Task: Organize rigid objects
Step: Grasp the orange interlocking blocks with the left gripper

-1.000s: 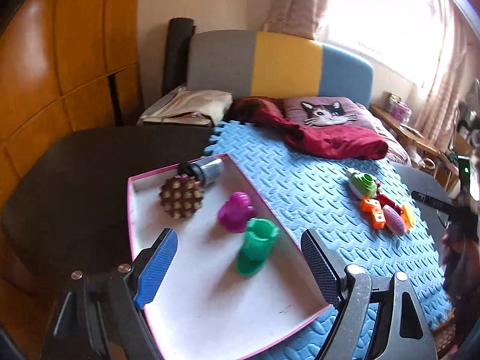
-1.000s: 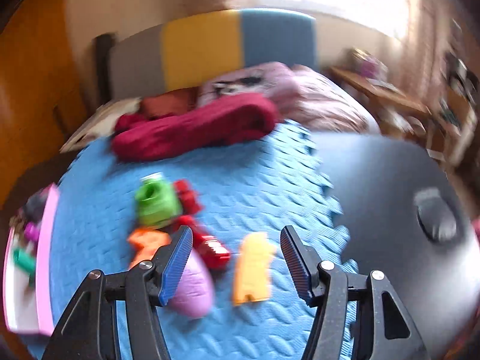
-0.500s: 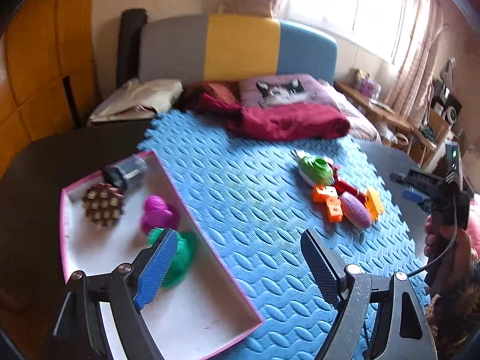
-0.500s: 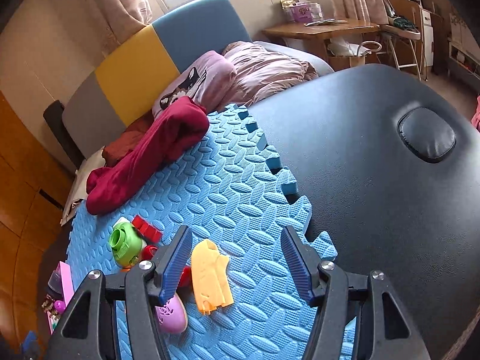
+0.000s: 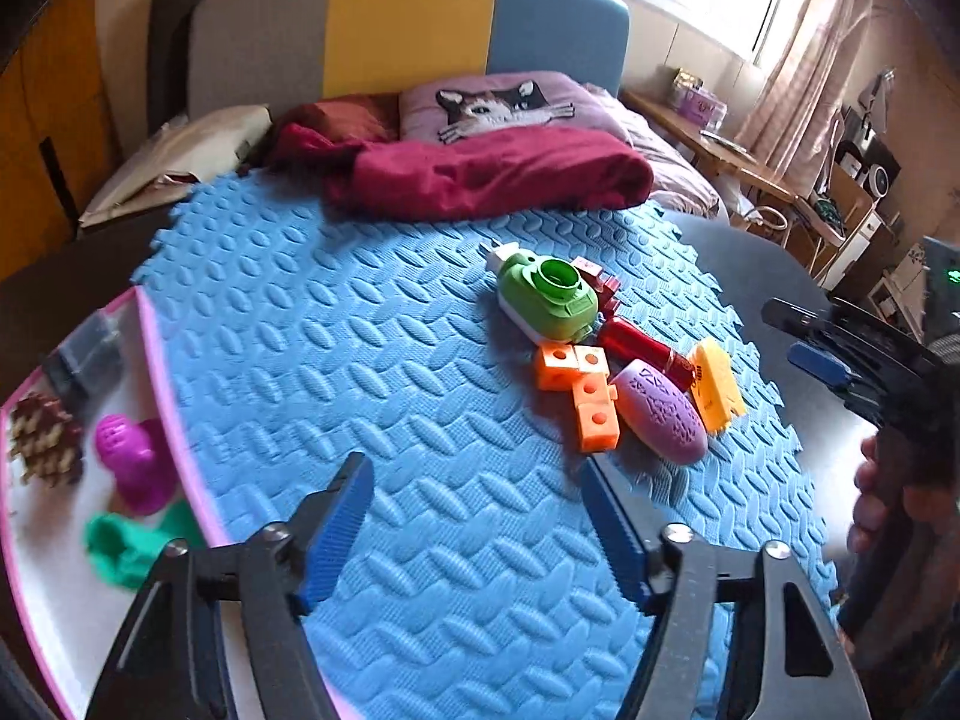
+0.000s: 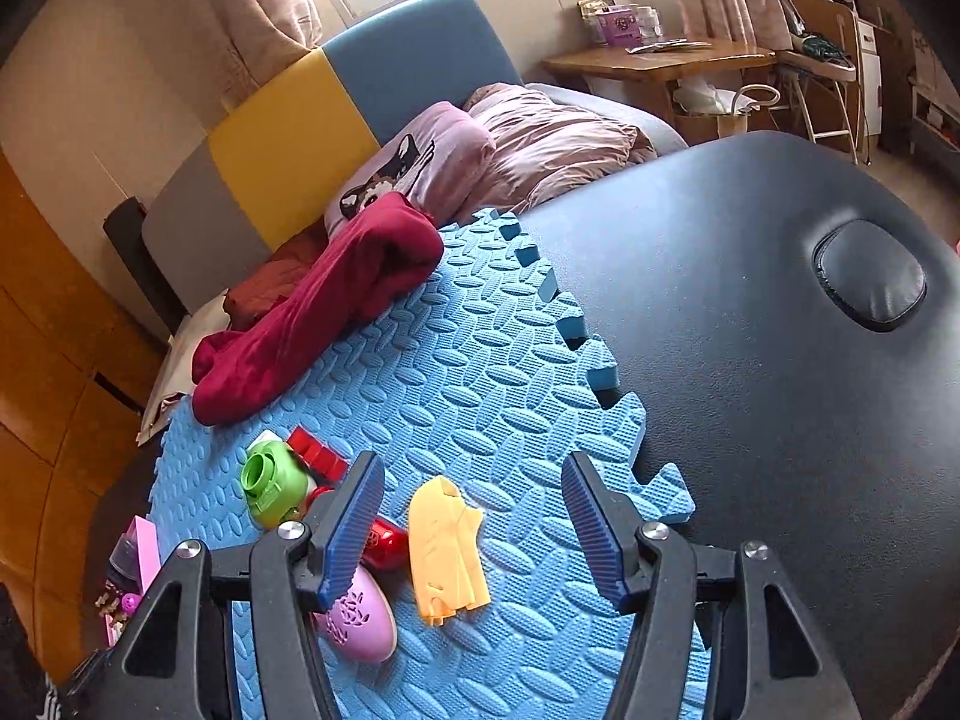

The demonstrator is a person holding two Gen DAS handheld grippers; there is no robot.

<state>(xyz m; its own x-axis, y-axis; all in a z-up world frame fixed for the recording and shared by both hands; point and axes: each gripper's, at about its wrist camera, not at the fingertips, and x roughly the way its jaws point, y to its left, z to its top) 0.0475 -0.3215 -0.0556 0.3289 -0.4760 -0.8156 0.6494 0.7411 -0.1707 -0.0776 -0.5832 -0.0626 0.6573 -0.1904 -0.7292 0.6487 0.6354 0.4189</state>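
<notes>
On the blue foam mat (image 5: pixel 372 360) lies a cluster of toys: a green toy (image 5: pixel 549 294), an orange block piece (image 5: pixel 582 396), a purple egg shape (image 5: pixel 660 417), a red cylinder (image 5: pixel 645 348) and a yellow piece (image 5: pixel 714 384). My left gripper (image 5: pixel 477 534) hovers over bare mat short of the cluster, its jaws closing with nothing between them. My right gripper (image 6: pixel 474 528) is open, and the yellow piece (image 6: pixel 447 552) lies on the mat in the gap between its fingers, untouched. The purple egg (image 6: pixel 360 618) sits by its left finger.
A pink-rimmed white tray (image 5: pixel 162 384) at the left holds a magenta toy (image 5: pixel 132 462), a green cup (image 5: pixel 126 546) and a brown studded ball (image 5: pixel 42 447). A dark red cloth (image 5: pixel 480 174) lies at the mat's far edge. Black padded table (image 6: pixel 750 330) extends to the right.
The left gripper swung right from over the tray to the mat near the toy cluster, and its jaws narrowed. The right gripper rolled, then held still over the yellow piece.
</notes>
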